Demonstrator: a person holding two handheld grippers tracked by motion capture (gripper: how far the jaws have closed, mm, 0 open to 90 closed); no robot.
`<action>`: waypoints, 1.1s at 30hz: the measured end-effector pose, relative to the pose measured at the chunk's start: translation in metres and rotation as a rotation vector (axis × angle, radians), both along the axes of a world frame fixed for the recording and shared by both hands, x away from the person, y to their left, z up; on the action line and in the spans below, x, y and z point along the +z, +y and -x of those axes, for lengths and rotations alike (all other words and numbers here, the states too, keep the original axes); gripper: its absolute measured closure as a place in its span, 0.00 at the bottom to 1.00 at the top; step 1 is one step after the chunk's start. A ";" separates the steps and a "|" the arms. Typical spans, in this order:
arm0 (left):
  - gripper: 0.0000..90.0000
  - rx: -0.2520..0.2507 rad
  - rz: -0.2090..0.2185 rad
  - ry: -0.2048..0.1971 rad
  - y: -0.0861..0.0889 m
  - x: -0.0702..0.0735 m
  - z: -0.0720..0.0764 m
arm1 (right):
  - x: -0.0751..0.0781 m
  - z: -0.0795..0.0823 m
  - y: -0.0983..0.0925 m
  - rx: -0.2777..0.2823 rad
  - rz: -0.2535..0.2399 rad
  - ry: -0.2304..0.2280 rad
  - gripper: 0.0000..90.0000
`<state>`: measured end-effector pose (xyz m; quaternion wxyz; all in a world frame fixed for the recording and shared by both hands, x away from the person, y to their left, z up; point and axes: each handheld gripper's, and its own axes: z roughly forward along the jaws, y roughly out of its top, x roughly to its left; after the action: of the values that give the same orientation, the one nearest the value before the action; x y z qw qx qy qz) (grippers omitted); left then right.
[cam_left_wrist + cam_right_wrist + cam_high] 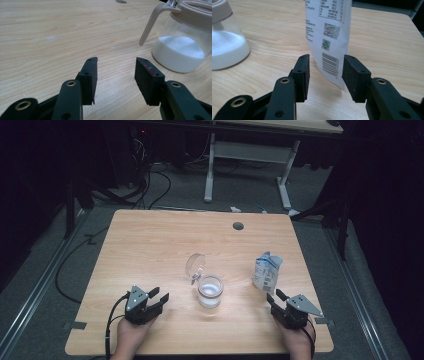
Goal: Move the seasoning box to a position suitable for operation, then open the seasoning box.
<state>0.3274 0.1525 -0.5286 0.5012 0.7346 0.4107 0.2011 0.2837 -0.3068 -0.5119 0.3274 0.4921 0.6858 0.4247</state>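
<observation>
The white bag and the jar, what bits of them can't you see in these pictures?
- Bag: its top is cut off by the upper edge of the right gripper view; in the high view its print is too small to read.
- Jar: its right side and lid are cut off by the edge of the left gripper view.
- Jar's flipped-up clear lid: small and faint in the high view.

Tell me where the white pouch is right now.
In the high view the white pouch stands upright on the table's right side, just beyond the right gripper and right of the jar.
</observation>
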 end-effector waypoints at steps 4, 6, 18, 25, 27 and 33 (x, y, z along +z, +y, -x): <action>0.61 -0.001 0.007 0.002 0.001 0.000 0.001 | -0.001 -0.002 0.008 0.030 0.010 0.004 0.64; 0.62 0.004 0.007 0.000 0.002 0.000 0.002 | -0.002 -0.004 0.013 0.044 0.010 0.010 0.64; 0.69 0.029 0.016 -0.006 0.010 0.002 0.005 | -0.006 -0.018 0.051 0.107 0.040 0.035 0.72; 0.69 0.033 0.025 0.007 0.008 0.007 0.007 | -0.010 -0.025 0.066 0.154 0.046 0.054 0.77; 0.70 0.029 0.018 0.000 0.005 0.008 0.006 | -0.010 -0.026 0.068 0.160 0.043 0.055 0.79; 0.73 0.020 0.013 -0.005 -0.006 0.013 0.001 | -0.004 -0.028 0.074 0.181 0.024 0.042 0.82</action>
<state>0.3261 0.1465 -0.5156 0.5050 0.7266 0.4181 0.2052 0.3120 -0.2332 -0.5155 0.2792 0.4330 0.7391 0.4340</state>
